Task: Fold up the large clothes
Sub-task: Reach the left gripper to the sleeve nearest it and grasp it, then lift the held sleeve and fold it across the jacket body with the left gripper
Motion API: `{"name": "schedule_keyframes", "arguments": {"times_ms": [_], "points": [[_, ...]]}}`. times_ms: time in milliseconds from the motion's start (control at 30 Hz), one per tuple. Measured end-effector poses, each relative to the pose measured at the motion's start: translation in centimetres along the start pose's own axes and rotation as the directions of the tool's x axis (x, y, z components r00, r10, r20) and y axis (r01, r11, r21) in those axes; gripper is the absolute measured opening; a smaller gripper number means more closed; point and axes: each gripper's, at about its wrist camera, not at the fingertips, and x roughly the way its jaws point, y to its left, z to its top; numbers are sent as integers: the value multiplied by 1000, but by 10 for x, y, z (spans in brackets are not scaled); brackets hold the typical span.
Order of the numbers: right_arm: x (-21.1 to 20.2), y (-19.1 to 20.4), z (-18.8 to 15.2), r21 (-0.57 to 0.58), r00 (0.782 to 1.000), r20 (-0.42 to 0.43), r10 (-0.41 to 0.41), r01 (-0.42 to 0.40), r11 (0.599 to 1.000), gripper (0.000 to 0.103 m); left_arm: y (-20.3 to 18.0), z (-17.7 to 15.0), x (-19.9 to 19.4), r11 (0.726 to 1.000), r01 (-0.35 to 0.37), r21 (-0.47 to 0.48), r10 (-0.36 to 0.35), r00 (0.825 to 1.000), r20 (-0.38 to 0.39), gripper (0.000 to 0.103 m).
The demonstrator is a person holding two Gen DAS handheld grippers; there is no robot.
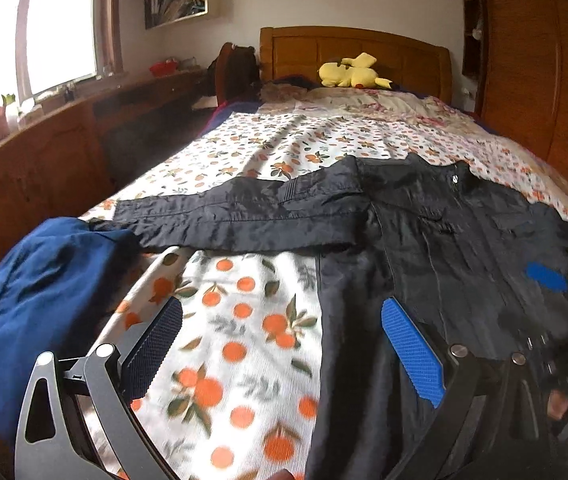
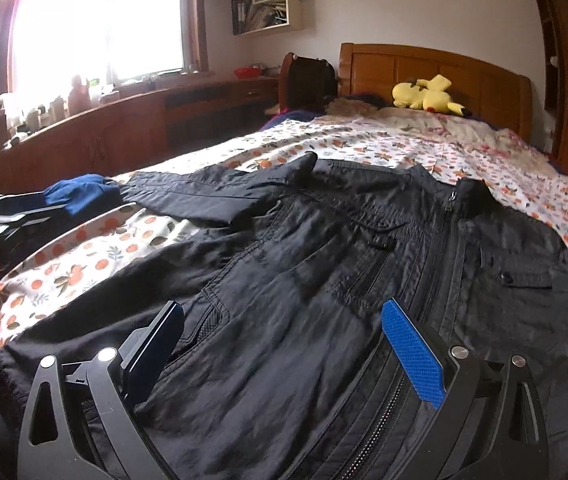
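The jacket (image 2: 323,264) is plain black with a dark zip, spread over a white bedsheet (image 1: 244,344) printed with orange fruit and grey-green leaves. A navy blue garment (image 1: 32,300) lies at the sheet's edge, and a yellow plush toy (image 2: 423,96) sits against the orange-brown wooden headboard (image 2: 403,68). The tongs (image 2: 284,344) are black with blue textured pads (image 2: 413,354).

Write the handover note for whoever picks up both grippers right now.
Left gripper: open, holding nothing, hovering over the orange-print bedsheet beside the jacket's left edge.
Right gripper: open, holding nothing, above the jacket's lower front, left of the zip.
Black jacket: spread front-up on the bed, zipped, collar toward the headboard. One sleeve is stretched out sideways; its cuff lies close to a blue garment at the bed's edge.
Done: jacket laid out flat. No fold is visible.
Left: fold the sleeves in, then fold the body. The blue garment looks bunched and may also need folding.
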Motion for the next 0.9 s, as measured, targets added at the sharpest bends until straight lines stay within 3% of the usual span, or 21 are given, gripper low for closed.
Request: {"name": "schedule_keyframes", "arguments": {"times_ms": [233,400,467,700,867,900], "points": [[1,1,-1,-1,1000,0,2,-2,1000,96,16,25,55,997,26,-68,-29,998,-50,99],[2,1,-1,-6,1000,-1,-1,1,1000,96,39,37,102,986,44,-161,-65,990,-124,89],[2,1,-1,-4,1000,0,0,0,1000,96,54,38,125,975,31,-220,-69,983,-169,80],[0,-2,-1,15,1000,8,6,-6,1000,96,88,36,179,957,-40,-286,-34,967,-252,77],[-1,-3,-1,20,1000,10,10,-11,1000,96,106,43,194,939,-57,-339,-34,966,-257,70],[-1,-3,-1,20,1000,10,11,-11,1000,96,108,46,196,936,-57,-347,-36,967,-254,65]]}}
